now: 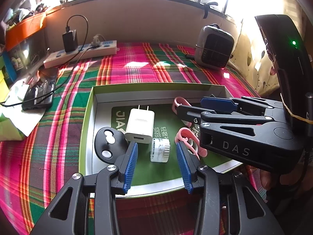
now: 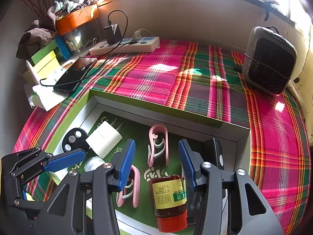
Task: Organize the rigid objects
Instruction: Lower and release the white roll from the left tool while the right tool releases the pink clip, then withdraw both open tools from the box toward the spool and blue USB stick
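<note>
Your left gripper (image 1: 156, 162) hangs low over the near half of the shallow box (image 1: 87, 113), jaws spread wide with nothing clamped. A small clear jar (image 1: 160, 149) lies on its side between the blue pads (image 1: 131, 164), touching neither. Just past it at 11 o'clock sits the white charger (image 1: 139, 126), prongs pointing toward the far wall of the box. The black disc (image 1: 108, 145) with white dots lies at 10 o'clock, against the left pad's tip and close to the box's left wall.

Your right gripper (image 2: 156, 162) crosses in from 3 o'clock in the left view, its body riding over the box's right rim. Its jaws are also parted and empty. Under them, at 6 o'clock in the right view, the amber bottle (image 2: 169, 197) with a red cap lies flat, cap toward you, its shoulder close to the right pad. One pink clip (image 2: 158, 145) lies between the pads further out at 12 o'clock; a second pink clip (image 2: 135, 186) is partly hidden under the left pad. A black device (image 2: 214, 152) leans along the box's right wall at 1 o'clock.

Beyond the far rim, the plaid cloth (image 2: 156, 72) on the worktop is open up to the power strip (image 2: 125, 47) and the grey heater (image 2: 270, 58).
</note>
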Tool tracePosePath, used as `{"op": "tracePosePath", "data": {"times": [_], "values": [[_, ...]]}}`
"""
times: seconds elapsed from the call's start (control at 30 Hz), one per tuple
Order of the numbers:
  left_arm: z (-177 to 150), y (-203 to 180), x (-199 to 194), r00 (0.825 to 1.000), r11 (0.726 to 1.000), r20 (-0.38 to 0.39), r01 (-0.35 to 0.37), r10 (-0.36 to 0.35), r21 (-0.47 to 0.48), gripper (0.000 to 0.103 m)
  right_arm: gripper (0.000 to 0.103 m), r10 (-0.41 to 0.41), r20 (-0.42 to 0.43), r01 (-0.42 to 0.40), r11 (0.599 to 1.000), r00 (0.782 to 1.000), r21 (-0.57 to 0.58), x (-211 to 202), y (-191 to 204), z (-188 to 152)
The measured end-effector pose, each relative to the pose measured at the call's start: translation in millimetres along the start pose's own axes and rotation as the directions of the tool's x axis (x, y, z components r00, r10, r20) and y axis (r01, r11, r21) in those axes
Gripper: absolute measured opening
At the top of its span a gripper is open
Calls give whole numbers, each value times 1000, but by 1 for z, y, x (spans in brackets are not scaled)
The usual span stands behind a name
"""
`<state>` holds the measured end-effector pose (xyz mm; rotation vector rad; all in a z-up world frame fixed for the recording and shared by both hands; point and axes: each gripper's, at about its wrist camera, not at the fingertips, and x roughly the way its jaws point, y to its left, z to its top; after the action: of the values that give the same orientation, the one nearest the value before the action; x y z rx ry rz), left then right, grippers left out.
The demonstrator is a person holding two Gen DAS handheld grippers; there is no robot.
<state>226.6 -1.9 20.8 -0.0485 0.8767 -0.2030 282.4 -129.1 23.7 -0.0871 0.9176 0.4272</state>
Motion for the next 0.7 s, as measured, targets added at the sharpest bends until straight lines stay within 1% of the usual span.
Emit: {"op": "tracePosePath", "data": {"times": [0.1, 0.2, 0.5, 0.7], "values": [[-2, -3, -6, 1000, 1000, 12, -14, 14, 15, 40, 48, -6, 9, 6, 1000, 1000, 11, -6, 0, -1], [-3, -4, -12, 1000, 1000, 19, -6, 6, 12, 40, 48, -2, 24, 1, 1000, 1000, 17, -14, 1, -3], [-11, -12, -35, 998, 999, 57, -24, 23, 27, 40, 48, -3, 76, -1, 999, 997, 47, -43, 6, -12], [-18, -17, -48, 997, 999, 70, -16, 14, 29, 40, 48, -10, 111, 2, 998, 994, 70, -63, 9, -24]]}}
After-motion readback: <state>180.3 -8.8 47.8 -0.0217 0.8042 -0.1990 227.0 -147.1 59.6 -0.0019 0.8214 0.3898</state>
